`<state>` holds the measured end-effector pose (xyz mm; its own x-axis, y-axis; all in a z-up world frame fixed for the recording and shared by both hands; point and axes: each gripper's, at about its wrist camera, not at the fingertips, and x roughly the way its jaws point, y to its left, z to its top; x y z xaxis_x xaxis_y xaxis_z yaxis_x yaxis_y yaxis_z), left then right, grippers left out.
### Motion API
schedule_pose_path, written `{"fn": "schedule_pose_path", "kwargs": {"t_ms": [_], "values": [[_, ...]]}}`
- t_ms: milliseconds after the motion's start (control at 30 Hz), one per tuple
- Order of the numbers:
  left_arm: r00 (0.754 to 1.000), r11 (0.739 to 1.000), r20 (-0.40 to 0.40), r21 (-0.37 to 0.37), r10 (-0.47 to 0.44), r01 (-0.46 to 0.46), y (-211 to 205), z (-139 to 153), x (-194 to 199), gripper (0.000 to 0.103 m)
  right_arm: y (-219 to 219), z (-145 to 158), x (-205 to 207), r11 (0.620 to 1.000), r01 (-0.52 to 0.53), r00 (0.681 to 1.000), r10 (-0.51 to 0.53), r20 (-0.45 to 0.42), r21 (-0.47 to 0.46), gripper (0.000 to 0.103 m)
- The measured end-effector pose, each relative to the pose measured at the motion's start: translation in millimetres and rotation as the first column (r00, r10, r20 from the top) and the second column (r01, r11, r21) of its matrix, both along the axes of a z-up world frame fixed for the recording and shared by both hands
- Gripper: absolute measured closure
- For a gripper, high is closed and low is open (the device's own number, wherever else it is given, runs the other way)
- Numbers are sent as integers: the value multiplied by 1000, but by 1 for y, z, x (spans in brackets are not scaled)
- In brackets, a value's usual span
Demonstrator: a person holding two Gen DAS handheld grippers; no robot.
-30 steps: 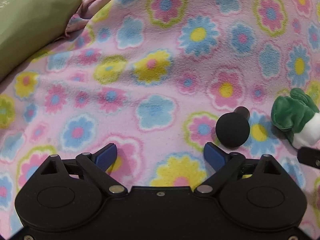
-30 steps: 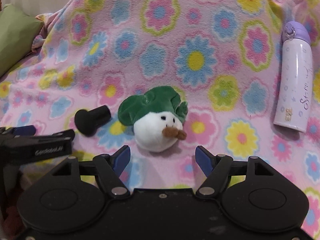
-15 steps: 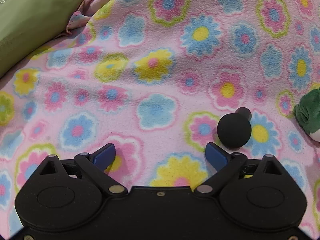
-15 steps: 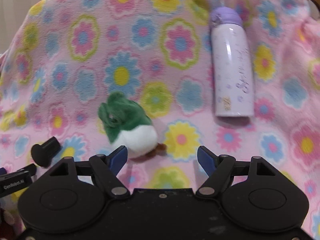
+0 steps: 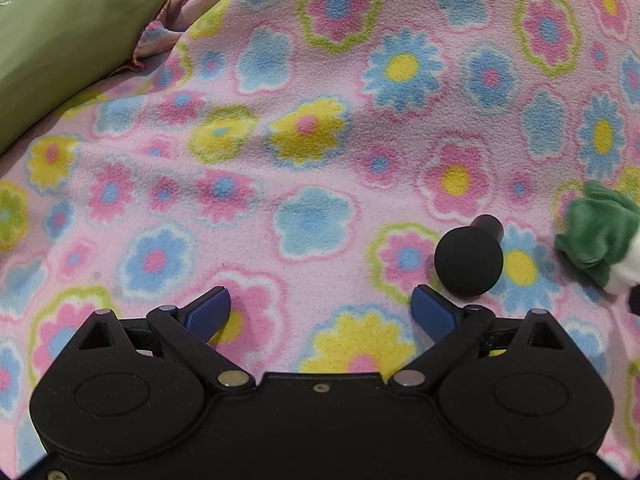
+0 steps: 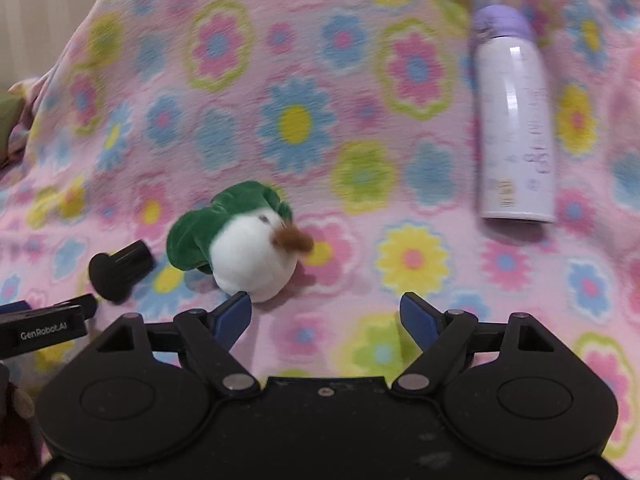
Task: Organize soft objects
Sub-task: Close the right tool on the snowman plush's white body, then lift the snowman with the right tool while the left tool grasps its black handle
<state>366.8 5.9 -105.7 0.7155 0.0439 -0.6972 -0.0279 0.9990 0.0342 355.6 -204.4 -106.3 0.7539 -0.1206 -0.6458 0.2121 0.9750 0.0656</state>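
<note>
A plush snowman head [image 6: 250,246] with a green hat and brown nose lies on the flowered pink blanket [image 6: 304,120], just ahead of my right gripper's left fingertip. My right gripper [image 6: 326,314] has its jaws opening, with nothing between them. A black ball-headed piece [image 6: 120,266] rests left of the plush. In the left wrist view that black piece [image 5: 470,260] sits just beyond the right fingertip, and the plush [image 5: 600,236] shows at the right edge. My left gripper [image 5: 322,308] stands open and empty over the blanket [image 5: 312,120].
A lilac bottle [image 6: 516,120] lies on the blanket at the right. A green cushion [image 5: 56,44] sits at the far left. The left gripper's black body [image 6: 44,330] pokes into the right wrist view at the left edge.
The right gripper's jaws have spread wider and its view swung right, then partly back. The plush rolled over and back, its face showing again. The left gripper stayed put.
</note>
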Motion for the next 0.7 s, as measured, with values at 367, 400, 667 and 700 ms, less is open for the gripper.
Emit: {"fn": "schedule_pose_path", "kwargs": {"t_ms": [367, 400, 667, 700], "values": [[1000, 1000, 0, -1, 0, 0, 0, 0, 0, 9, 26, -4, 39, 991, -114, 993, 113, -12, -64, 22], [1000, 1000, 0, -1, 0, 0, 0, 0, 0, 9, 28, -3, 41, 990, -121, 993, 120, -8, -70, 22], [1000, 1000, 0, -1, -1, 1, 0, 0, 0, 8, 29, -1, 44, 987, -150, 988, 151, 10, -63, 51], [1000, 1000, 0, -1, 0, 0, 0, 0, 0, 8, 25, 0, 39, 988, -141, 990, 142, 18, -63, 51]]}}
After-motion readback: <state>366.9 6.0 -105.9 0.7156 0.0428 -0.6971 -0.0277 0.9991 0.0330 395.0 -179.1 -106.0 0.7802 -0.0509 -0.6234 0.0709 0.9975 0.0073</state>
